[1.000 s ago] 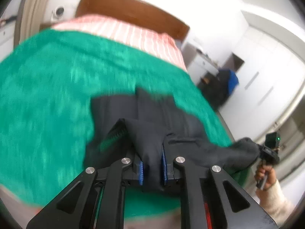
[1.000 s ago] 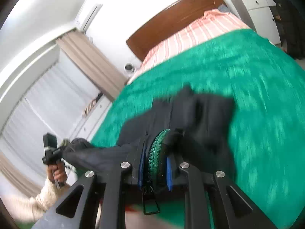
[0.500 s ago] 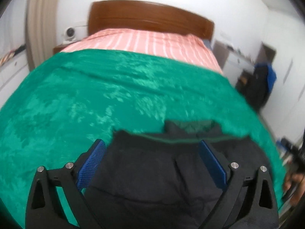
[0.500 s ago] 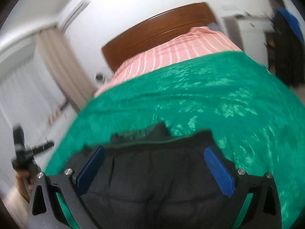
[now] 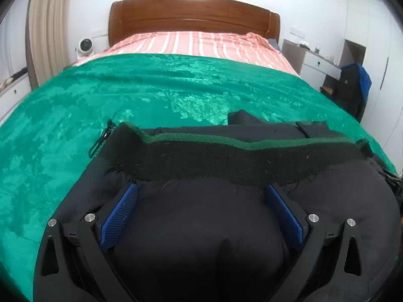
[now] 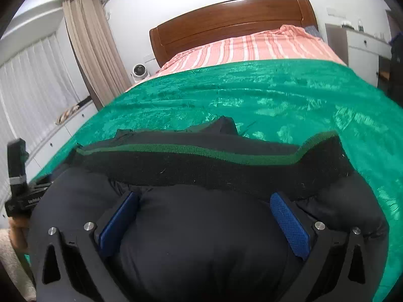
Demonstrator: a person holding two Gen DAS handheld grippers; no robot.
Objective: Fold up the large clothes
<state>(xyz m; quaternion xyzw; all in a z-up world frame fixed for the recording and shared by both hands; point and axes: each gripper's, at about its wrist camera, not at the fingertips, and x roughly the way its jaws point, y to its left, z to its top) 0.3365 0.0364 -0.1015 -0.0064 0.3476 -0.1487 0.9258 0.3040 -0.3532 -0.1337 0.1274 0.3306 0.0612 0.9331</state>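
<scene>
Green blanket [image 5: 126, 105] now bears the black jacket [image 5: 201, 226]; both claws, clamped before, spread apart.

Black puffer jacket [image 5: 201, 226], padded and bulging, black knit band with green edge stripe [image 5: 226, 143] across its far side, lying folded on green bedspread

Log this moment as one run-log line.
left gripper: open over black jacket | right gripper: open over jacket | jacket on green blanket
</scene>
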